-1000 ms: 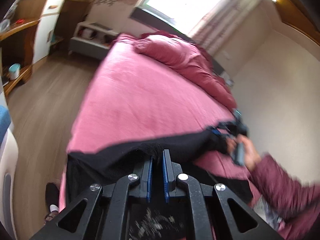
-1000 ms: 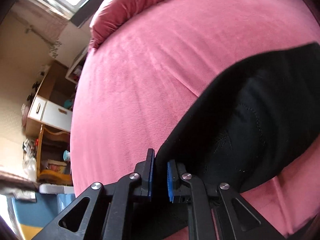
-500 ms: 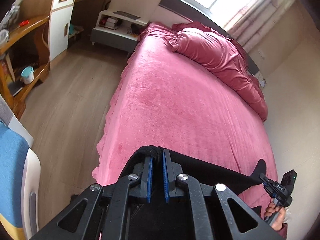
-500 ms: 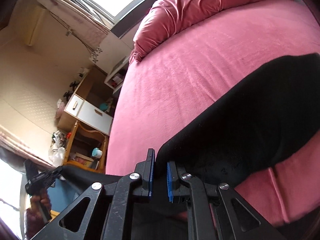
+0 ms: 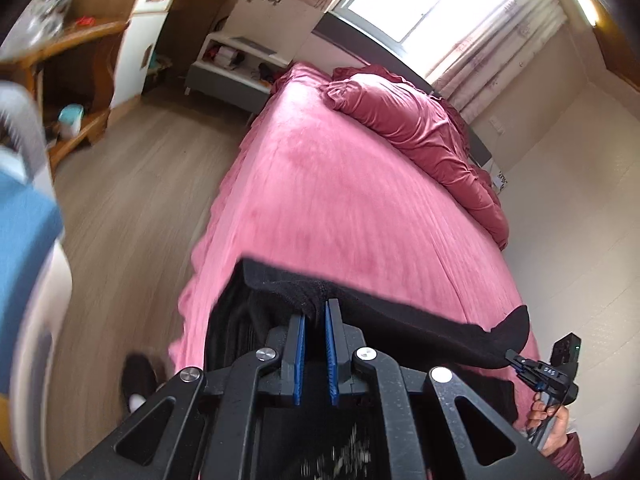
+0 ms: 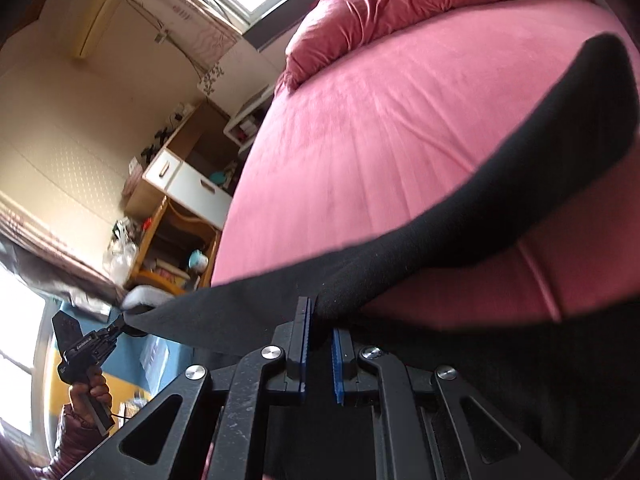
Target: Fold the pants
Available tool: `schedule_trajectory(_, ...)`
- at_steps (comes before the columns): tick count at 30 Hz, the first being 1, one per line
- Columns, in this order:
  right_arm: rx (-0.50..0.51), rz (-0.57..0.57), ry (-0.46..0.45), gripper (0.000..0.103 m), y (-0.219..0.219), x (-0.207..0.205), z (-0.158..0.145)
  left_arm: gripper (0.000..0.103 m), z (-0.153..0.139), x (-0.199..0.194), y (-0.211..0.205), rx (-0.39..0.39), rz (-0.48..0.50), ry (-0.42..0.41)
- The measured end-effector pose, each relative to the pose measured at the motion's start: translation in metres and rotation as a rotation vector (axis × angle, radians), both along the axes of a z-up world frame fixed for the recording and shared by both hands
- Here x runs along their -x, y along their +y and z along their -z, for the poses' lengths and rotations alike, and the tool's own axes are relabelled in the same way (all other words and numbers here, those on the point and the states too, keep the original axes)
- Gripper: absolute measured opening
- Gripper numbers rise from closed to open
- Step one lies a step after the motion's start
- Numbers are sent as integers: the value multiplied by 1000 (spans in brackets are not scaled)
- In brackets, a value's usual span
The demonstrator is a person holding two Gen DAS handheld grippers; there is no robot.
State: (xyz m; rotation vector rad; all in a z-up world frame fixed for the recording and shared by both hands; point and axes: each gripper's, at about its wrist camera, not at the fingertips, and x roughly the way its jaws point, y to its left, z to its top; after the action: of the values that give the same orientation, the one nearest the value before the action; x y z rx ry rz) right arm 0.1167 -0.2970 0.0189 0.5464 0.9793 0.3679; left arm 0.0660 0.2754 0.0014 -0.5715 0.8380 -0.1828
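Observation:
The black pants (image 5: pixel 400 324) hang stretched in the air between my two grippers, above the near end of the pink bed (image 5: pixel 340 208). My left gripper (image 5: pixel 315 312) is shut on the pants' top edge; it also shows in the right wrist view (image 6: pixel 116 326), pinching the far corner. My right gripper (image 6: pixel 320 316) is shut on the pants (image 6: pixel 460 224); it also shows in the left wrist view (image 5: pixel 516 360), gripping the other end. The rest of the fabric drops out of sight below the grippers.
A crumpled pink duvet (image 5: pixel 420 128) lies at the bed's head under the window. A wooden desk (image 5: pixel 68 80), a white cabinet (image 5: pixel 140 40) and a low shelf (image 5: pixel 236 68) stand left of the bed. A blue chair (image 5: pixel 24 232) is near left. Wood floor (image 5: pixel 132 200) runs alongside.
Both grippers have lifted the pants off the bed and pulled them taut between them. The bed now sits lower and farther off in both views.

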Motion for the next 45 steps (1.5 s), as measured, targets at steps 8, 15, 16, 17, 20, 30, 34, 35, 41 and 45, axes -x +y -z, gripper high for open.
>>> schedule_trajectory(8,49,-33,134,9,6,63,50,9,79,63,-3,25,-51,172)
schedule_trajectory(15,74,-7,205,8,1,86,85,15,113,84,-4,67,-92,254)
schedule_trajectory(16,81,-7,212,8,1,86,90,21,115,91,1,93,-105,265)
schedule_trajectory(17,84,-5,217,8,0,85,93,25,116,95,6,137,-121,274)
schedule_trajectory(20,85,9,227,8,-1,81,102,29,114,104,15,217,-168,277)
schedule_trajectory(30,93,23,233,8,1,78,109,33,127,104,14,344,-254,341)
schedule_trajectory(34,100,25,220,8,5,79,104,17,126,99,12,310,-298,335)
schedule_trajectory(35,97,26,214,8,5,80,101,13,121,98,11,291,-298,315)
schedule_trajectory(41,95,-17,132,8,0,99,66,10,107,103,12,204,-240,261)
schedule_trajectory(45,103,-35,149,8,1,116,66,10,123,112,18,212,-254,305)
